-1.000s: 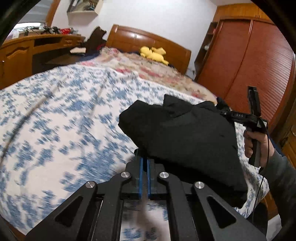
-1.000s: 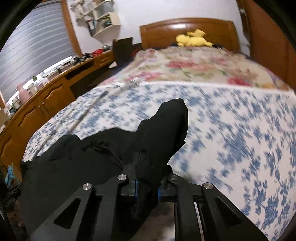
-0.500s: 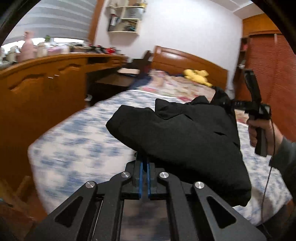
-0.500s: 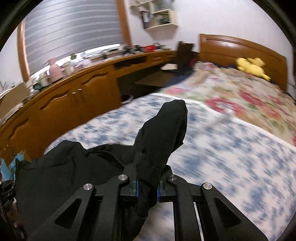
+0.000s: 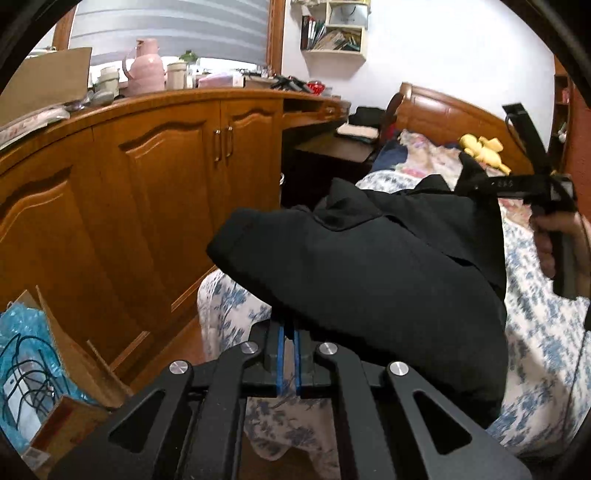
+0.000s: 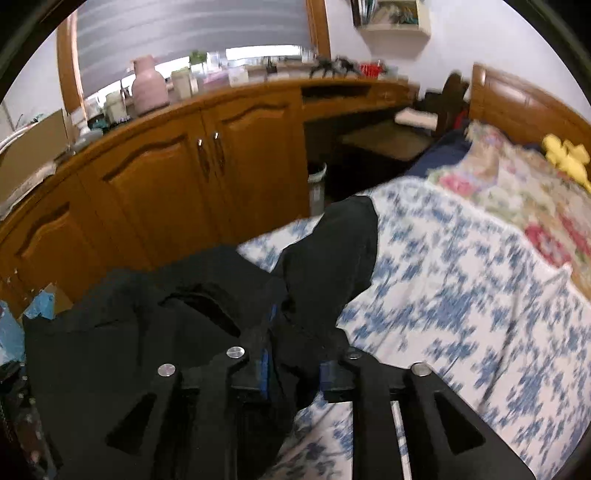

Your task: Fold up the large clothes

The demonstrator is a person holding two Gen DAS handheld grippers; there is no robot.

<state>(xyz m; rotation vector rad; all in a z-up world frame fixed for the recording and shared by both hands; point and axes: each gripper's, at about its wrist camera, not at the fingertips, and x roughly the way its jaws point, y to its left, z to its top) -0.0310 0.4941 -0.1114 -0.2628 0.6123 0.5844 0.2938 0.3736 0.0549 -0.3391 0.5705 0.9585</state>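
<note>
Currently, item: black garment point(image 5: 369, 280), folded bundle, slung between the two claws over the bed point(image 5: 546, 332) edge.
Left claw point(image 5: 287, 343): blue pads together, clamped on the near hem; bulk lies ahead and to its right.
Right claw point(image 6: 291, 354): jaws opening, cloth between them, grip judged to be letting go; a black flap stands ahead.
Long axis: claw to claw.
Nearer holder: left.
Beyond garment: cabinet point(image 5: 147, 192).

One black garment point(image 5: 369, 280), two hand-held grippers: left point(image 5: 288, 332), right point(image 6: 291, 354). One bed point(image 6: 461, 295), one yellow plush toy point(image 5: 480, 146), one pink jug point(image 5: 144, 66), one wall shelf point(image 5: 336, 29), one cardboard box point(image 5: 70, 354).
</note>
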